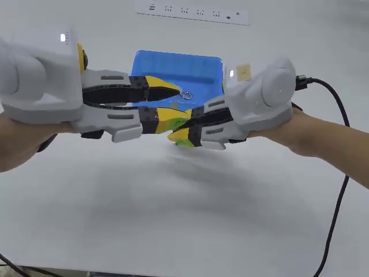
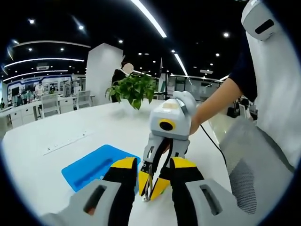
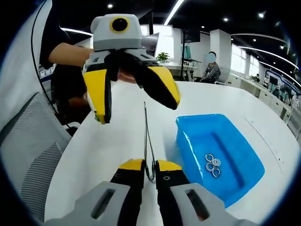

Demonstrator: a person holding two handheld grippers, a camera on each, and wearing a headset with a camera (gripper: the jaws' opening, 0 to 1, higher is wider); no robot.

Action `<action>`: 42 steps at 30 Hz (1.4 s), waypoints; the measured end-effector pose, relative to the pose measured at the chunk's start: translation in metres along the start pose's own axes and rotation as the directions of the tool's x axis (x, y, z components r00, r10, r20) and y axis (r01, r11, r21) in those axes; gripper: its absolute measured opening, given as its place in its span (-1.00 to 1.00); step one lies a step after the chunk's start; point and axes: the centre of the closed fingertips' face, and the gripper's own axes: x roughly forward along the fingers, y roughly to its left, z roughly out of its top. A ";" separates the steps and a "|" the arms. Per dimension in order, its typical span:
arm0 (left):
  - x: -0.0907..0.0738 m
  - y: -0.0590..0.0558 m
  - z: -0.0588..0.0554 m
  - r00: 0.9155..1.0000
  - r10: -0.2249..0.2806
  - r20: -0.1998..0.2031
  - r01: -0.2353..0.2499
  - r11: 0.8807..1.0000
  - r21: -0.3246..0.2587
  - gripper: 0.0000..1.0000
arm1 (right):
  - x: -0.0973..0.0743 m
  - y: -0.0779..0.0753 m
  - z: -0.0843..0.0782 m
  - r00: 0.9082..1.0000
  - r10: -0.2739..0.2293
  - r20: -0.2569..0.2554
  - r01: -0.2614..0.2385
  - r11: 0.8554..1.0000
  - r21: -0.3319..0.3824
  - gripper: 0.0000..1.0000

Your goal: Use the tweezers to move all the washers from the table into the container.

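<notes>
White worktop carries a shallow blue plastic tray, which serves as the container and sits just beyond the two grippers in the head view. The left gripper comes in from the person's left with its yellow-tipped jaws spread wide and nothing between them that they grip. Facing it nose to nose, the right gripper has its jaws drawn together, clamped on one end of a pair of thin metal tweezers.

The tweezers' long axis runs straight out along the right jaws towards the gap of the left jaws. Their free end reaches about to that gap, though I cannot tell whether it touches either jaw. Both grippers sit equally near the tool, and only the right one holds it.

Three small metal ring washers lie together on the tray floor, off to the side of the tweezers' line. I can make out none on the worktop, so the transfer looks largely done.
</notes>
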 end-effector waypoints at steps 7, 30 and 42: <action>-0.018 0.006 0.000 0.998 0.054 0.036 -0.052 0.997 -0.052 0.21 | -0.011 0.003 0.019 0.999 -0.018 0.038 0.018 1.000 0.006 -0.80; -0.043 -0.006 -0.023 0.985 0.170 0.007 -0.167 0.974 -0.151 0.77 | -0.051 -0.052 0.088 0.980 -0.113 0.165 0.119 0.992 -0.030 -0.81; -0.055 0.004 -0.016 0.972 0.233 0.024 -0.226 0.961 -0.161 0.99 | -0.023 -0.108 0.056 0.979 -0.183 0.095 0.182 0.983 0.016 -0.81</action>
